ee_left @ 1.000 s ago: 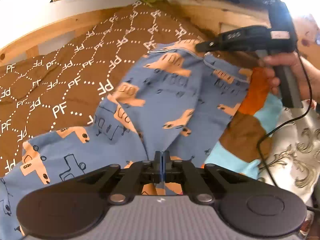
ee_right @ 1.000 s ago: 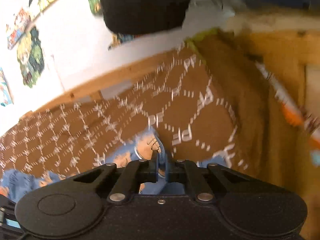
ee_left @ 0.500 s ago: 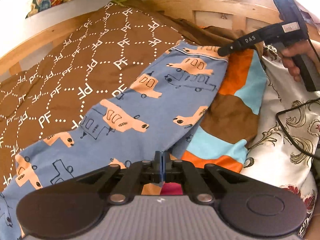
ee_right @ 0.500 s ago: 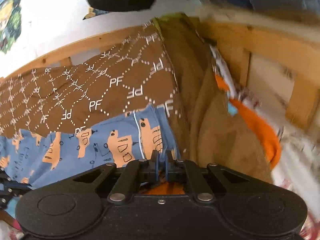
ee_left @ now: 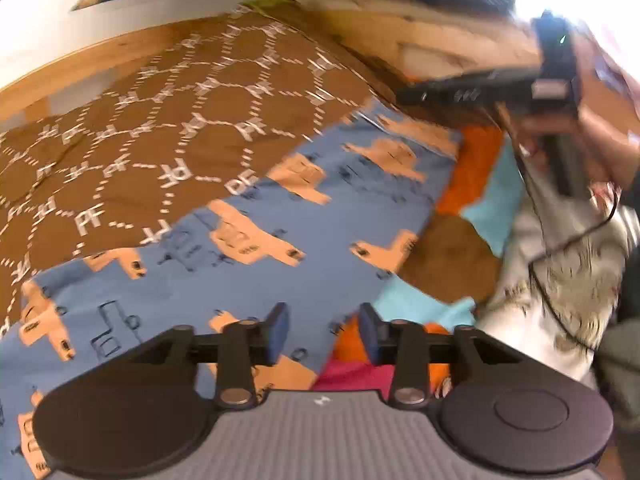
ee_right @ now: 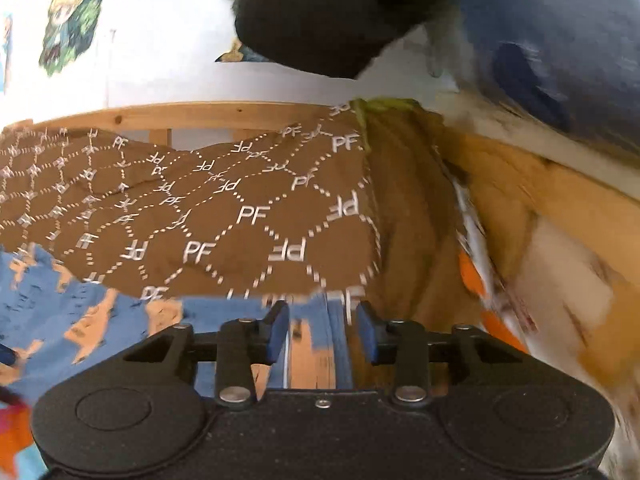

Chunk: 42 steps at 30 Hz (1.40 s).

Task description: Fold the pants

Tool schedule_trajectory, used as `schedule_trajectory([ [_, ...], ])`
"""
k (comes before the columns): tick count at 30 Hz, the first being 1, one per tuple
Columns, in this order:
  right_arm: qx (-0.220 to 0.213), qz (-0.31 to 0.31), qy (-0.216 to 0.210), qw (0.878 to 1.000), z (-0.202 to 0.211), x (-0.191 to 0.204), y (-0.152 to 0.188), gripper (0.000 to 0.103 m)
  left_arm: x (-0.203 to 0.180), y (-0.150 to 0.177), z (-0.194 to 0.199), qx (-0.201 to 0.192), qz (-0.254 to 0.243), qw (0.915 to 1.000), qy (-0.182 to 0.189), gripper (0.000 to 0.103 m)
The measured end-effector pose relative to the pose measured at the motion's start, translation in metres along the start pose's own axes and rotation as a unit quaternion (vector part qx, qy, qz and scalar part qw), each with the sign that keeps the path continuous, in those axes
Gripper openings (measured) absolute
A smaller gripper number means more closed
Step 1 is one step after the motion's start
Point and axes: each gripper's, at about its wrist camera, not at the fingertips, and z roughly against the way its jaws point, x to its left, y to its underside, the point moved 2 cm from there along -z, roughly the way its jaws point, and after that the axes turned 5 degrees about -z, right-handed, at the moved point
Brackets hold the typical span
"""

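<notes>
The pants (ee_left: 280,216) are blue with orange car prints. They lie spread flat on the bed, running from lower left to upper right in the left wrist view. My left gripper (ee_left: 323,334) is open and empty just above their near edge. My right gripper (ee_right: 322,332) is open and empty over the far end of the pants (ee_right: 308,344). It also shows in the left wrist view (ee_left: 404,98), lifted off the cloth's top corner. Both views are motion-blurred.
A brown "PF" patterned blanket (ee_left: 160,120) covers the bed to the left. An orange, teal and brown cloth (ee_left: 460,248) lies under the pants' right edge, with a white patterned sheet (ee_left: 560,280) beyond. A wooden bed frame (ee_right: 540,208) runs behind.
Both grippers have opened and let go of the pants, which now lie flat on the bed. The right gripper has lifted away from the top corner.
</notes>
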Motion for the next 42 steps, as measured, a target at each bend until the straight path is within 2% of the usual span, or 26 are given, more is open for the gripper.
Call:
schedule_trajectory([
  [3,0.011,0.016,-0.012,1.0,-0.029,0.008,-0.006,0.034,0.013,-0.001,0.001,0.008,0.031,0.9993,-0.021,0.046],
  [4,0.013,0.029,-0.008,0.999,-0.037,0.011,-0.006,0.029,0.017,0.001,0.0,0.016,0.035,0.9987,-0.032,0.046],
  [5,0.016,0.035,-0.006,0.999,-0.041,0.013,-0.006,0.015,0.021,0.004,-0.001,0.023,0.036,0.9982,-0.041,0.046],
  [6,0.025,0.037,-0.003,0.999,-0.045,0.014,-0.005,0.01,0.024,0.007,-0.003,0.029,0.037,0.9977,-0.049,0.046],
  [8,0.034,0.033,0.003,0.999,-0.049,0.009,-0.001,0.007,0.031,0.014,-0.004,0.038,0.047,0.9967,-0.054,0.046],
  [11,0.021,0.007,0.005,1.0,-0.044,-0.002,-0.001,0.006,0.041,0.022,-0.007,0.044,0.079,0.9946,-0.052,0.046],
  [13,0.002,0.015,0.019,1.0,-0.038,-0.002,-0.003,0.005,0.043,0.024,-0.006,0.041,0.083,0.9943,-0.053,0.046],
  [14,-0.006,0.021,0.026,0.999,-0.035,-0.002,-0.005,0.0,0.043,0.025,-0.005,0.04,0.082,0.9944,-0.053,0.047],
  [16,-0.012,0.027,0.049,0.998,-0.035,-0.003,-0.006,0.0,0.044,0.025,-0.006,0.043,0.081,0.9943,-0.055,0.049],
  [19,0.026,0.042,0.049,0.998,-0.048,-0.004,0.005,0.0,0.044,0.027,-0.006,0.046,0.079,0.9942,-0.057,0.051],
  [21,0.014,0.053,0.059,0.997,-0.044,-0.001,0.006,0.01,0.043,0.024,-0.004,0.045,0.081,0.9941,-0.056,0.052],
  [22,0.003,0.056,0.058,0.997,-0.038,0.001,0.002,0.019,0.044,0.023,-0.003,0.044,0.085,0.994,-0.054,0.052],
  [23,-0.007,0.06,0.057,0.997,-0.033,0.002,-0.002,0.034,0.046,0.023,-0.001,0.041,0.089,0.9938,-0.052,0.053],
  [25,-0.02,0.062,0.051,0.997,-0.024,0.004,-0.009,0.044,0.05,0.022,0.004,0.036,0.1,0.9929,-0.055,0.055],
  [31,0.0,0.011,0.017,1.0,-0.016,0.0,-0.012,0.044,0.058,0.028,0.005,0.04,0.123,0.9899,-0.059,0.056],
  [34,0.047,0.0,0.009,0.999,-0.03,-0.002,-0.004,0.057,0.058,0.032,0.004,0.042,0.119,0.9903,-0.059,0.056],
  [36,0.076,-0.016,0.006,0.997,-0.042,-0.006,0.004,0.044,0.057,0.032,0.004,0.041,0.116,0.9907,-0.059,0.056],
  [37,0.084,-0.024,-0.004,0.996,-0.045,-0.007,0.008,0.027,0.057,0.032,0.004,0.041,0.116,0.9907,-0.059,0.056],
  [39,0.081,-0.025,-0.009,0.996,-0.045,-0.006,0.01,0.013,0.058,0.032,0.004,0.04,0.12,0.9902,-0.059,0.056],
  [42,0.058,-0.004,0.018,0.998,-0.034,-0.004,0.002,0.007,0.06,0.033,0.003,0.04,0.126,0.9893,-0.06,0.056],
])
